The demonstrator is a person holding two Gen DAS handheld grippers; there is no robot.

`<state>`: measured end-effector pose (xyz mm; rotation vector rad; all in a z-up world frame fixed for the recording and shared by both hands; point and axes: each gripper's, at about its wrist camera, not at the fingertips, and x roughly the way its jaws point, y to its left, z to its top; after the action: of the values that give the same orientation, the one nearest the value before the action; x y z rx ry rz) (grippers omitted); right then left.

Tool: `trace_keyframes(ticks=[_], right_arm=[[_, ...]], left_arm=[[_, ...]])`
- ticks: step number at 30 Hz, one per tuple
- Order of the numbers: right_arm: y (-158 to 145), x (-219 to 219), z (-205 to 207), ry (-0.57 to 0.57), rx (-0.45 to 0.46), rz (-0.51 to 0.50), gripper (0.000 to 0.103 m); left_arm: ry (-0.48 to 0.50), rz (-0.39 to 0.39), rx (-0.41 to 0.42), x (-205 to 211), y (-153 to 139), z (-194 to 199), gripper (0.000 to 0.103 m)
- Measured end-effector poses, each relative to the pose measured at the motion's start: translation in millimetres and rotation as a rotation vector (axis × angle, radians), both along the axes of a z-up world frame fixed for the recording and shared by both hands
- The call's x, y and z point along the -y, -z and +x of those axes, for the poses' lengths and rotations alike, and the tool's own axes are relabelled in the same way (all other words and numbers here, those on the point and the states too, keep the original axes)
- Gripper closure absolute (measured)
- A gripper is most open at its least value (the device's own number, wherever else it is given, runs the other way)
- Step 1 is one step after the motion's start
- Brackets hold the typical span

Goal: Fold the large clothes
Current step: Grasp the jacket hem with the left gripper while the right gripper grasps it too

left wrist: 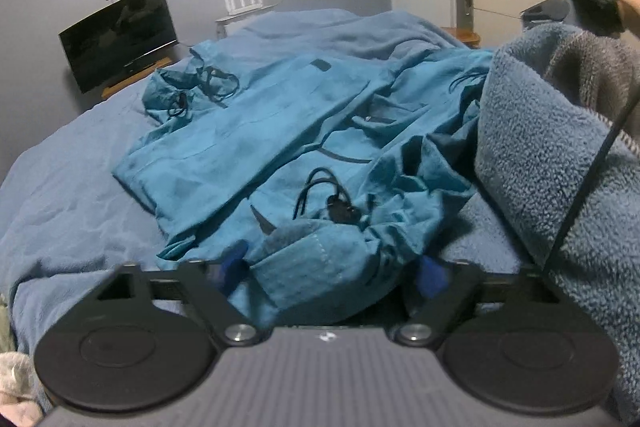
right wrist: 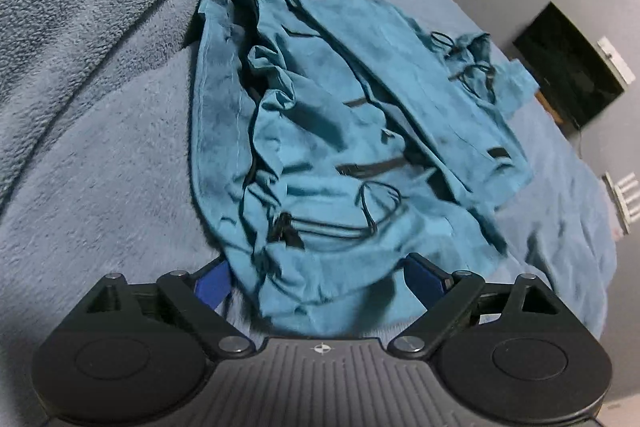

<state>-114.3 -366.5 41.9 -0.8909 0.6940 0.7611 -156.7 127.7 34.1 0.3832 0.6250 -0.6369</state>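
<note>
Bedroom, grey walls, dark TV [left wrist: 120, 35] on a low stand at the back. Blue bedspread [left wrist: 72, 179] covers the bed; a teal jacket [left wrist: 256, 131] with black drawcords [left wrist: 320, 187] lies crumpled across the middle, partly flattened on its far side and bunched on the near side. A grey-blue fleece blanket [left wrist: 540, 155] is heaped just beside it, touching the jacket's edge.

Left gripper [left wrist: 332, 273]: fingers [left wrist: 234, 263] spread apart, a stitched hem fold of the jacket sitting between them. Pads don't look pressed on the cloth, though the frame is blurred so contact is hard to rule out. Right gripper [right wrist: 318, 279]: fingers [right wrist: 214, 283] wide apart, straddling the near bottom edge of the jacket, not clamped. Both point down at the cloth; looks like the pre-grasp for lifting or spreading the near edge.

Risks from here:
- Bunched fabric means a close could take several layers, or only a top wrinkle, so the jacket lifts lopsided.
- Loose drawcords near both grippers could snag in the fingers and drag the garment.
- Bedspread is soft and right under the hem; a deep pinch could grab it together with the jacket.
- Fleece blanket overlaps the jacket's side, so pulling could haul it along or block the spread.
</note>
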Motion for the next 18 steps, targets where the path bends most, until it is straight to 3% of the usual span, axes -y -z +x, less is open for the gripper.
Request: trace_keyframes(ticks=[3, 10, 14, 15, 18], right_arm=[[-1, 4, 10, -0.017, -0.045, 0.044, 0.024], [-17, 18, 20, -0.019, -0.14, 0.124, 0.042], [-34, 31, 33, -0.005, -0.182, 0.239, 0.056], [-36, 33, 38, -0.001, -0.196, 0.279, 0.07], [-41, 36, 51, 0.033, -0.17, 0.366, 0.074]], left_arm=[[0.003, -0.019, -0.01, -1, -1, 7, 0.055], [-0.024, -0.098, -0.03, -13, -3, 19, 0.062], [-0.067, -0.175, -0.053, -25, -4, 28, 0.063], [-0.077, -0.183, -0.051, -25, -4, 30, 0.064], [-0.114, -0.204, -0.039, -27, -5, 36, 0.064]])
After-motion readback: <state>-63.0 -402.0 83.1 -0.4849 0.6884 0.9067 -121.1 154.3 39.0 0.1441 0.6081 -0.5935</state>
